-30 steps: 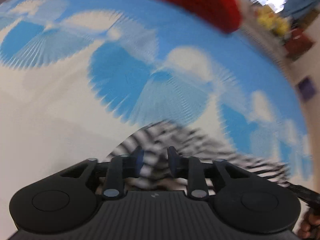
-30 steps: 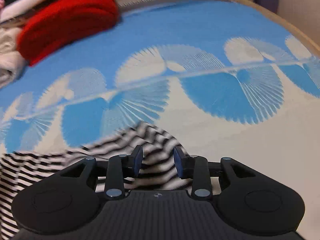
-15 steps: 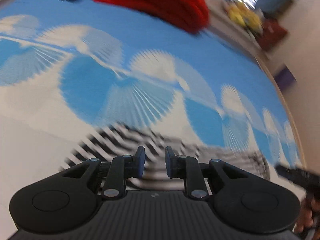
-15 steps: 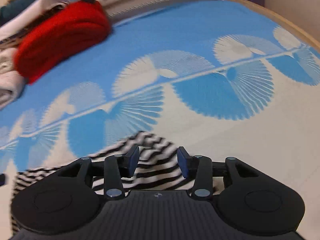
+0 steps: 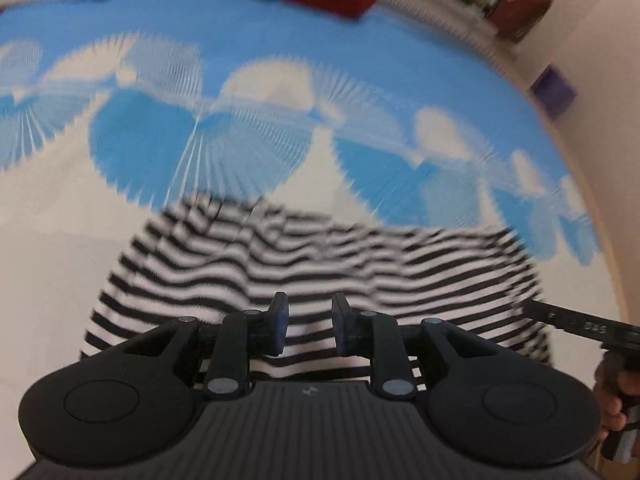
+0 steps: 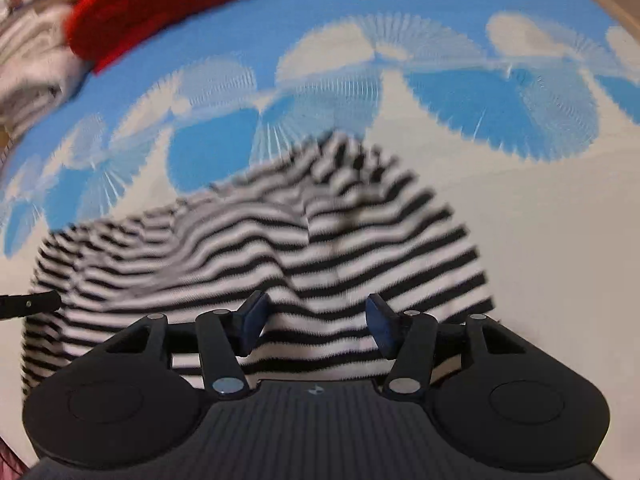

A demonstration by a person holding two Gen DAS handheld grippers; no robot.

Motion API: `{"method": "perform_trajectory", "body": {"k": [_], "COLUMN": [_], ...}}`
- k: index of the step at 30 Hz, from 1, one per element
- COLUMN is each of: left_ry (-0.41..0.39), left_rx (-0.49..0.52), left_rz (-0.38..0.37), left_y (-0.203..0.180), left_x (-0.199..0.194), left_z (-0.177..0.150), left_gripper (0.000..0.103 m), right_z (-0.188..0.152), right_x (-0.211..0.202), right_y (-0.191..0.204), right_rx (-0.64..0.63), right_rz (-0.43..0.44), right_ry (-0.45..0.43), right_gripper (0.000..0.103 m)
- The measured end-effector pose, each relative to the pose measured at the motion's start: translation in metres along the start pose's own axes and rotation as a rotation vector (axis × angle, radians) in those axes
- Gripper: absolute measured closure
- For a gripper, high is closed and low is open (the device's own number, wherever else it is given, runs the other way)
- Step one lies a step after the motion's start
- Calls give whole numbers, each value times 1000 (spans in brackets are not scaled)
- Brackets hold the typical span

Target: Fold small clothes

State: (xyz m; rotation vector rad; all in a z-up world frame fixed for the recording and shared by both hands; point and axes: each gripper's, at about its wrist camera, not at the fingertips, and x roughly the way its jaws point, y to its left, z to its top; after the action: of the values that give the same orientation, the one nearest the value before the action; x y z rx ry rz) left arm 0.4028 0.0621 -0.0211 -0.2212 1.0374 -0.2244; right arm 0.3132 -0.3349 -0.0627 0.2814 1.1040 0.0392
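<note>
Change: since a second ago both grippers have drawn back from the striped top (image 5: 320,264), so far more of it shows ahead of each pair of jaws; the right jaws have spread from narrow to about half wide.
Left gripper (image 5: 308,326): jaws narrow, a small gap between the blue pads; stripes show through the gap, but I cannot tell whether the pads pinch cloth or hang just above it.
Right gripper (image 6: 318,326): jaws opening, pads clear of the cloth; the top (image 6: 260,264) shows between and beyond them, not gripped.
Striped top: lies on the blue-and-white cloth (image 5: 248,148), spreading from just under both sets of jaws outward; a raised ridge runs ahead of the right jaws, so it looks doubled over there. Blur hides the hems.
Other things: red garment (image 6: 160,4) and pale clothes (image 6: 28,56) far ahead of the right jaws, to their left; well apart from the top.
Right hand (image 5: 616,392): seen at the far right of the left jaws, holding its gripper.
Step, as I judge it: one fold just laid, right side letting go.
Next move, as I judge it: free the left side too if it holds, then pick a fresh edge with both jaws and carry it across evenly, keeping the laid fold from dragging open.
</note>
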Motion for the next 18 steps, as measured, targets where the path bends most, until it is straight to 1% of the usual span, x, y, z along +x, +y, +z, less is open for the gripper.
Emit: {"method": "perform_trajectory", "body": {"k": [3,6,9,11,12,13,15,16,17,18], "left_ry": [-82,-131,-159,-163,-157,-153,-142,-123,-81,-2], "left_rx": [7,19,104,112,94,55,-50,-115,-169,-245], "left_rz": [9,22,50,50,49,46,45,62,74,87], "left_y": [-11,-20,-24,-17,-10,0,21,33,43,54], "left_x": [-45,-84,-120,-132,-134,-133,-124,-113,-103,-94], "left_z": [-6,-16,-44,-66,-77,-87,-105,-116,-123,-128], "left_gripper": [79,79,79,79,79,79,79,79,79,79], "right_z": [-3,-10,-22,-37,-48,-58,-78,-86,-95,-102], "right_x": [-32,-68,-105,-125,-132,-133,-127,-121,-113,-105], "right_y": [2,-7,-20,-28,-34,-40,-55,-62,-70,-76], "right_rx": [-8,64,123,119,115,114,131,145,164,186], "right_rz": [16,47,84,78,59,36,-11,-30,-49,-61], "right_ry": [-91,-154,-208,-237,-244,-238,-192,-177,-163,-151], "right_gripper": [47,47,47,47,47,47,47,47,47,47]}}
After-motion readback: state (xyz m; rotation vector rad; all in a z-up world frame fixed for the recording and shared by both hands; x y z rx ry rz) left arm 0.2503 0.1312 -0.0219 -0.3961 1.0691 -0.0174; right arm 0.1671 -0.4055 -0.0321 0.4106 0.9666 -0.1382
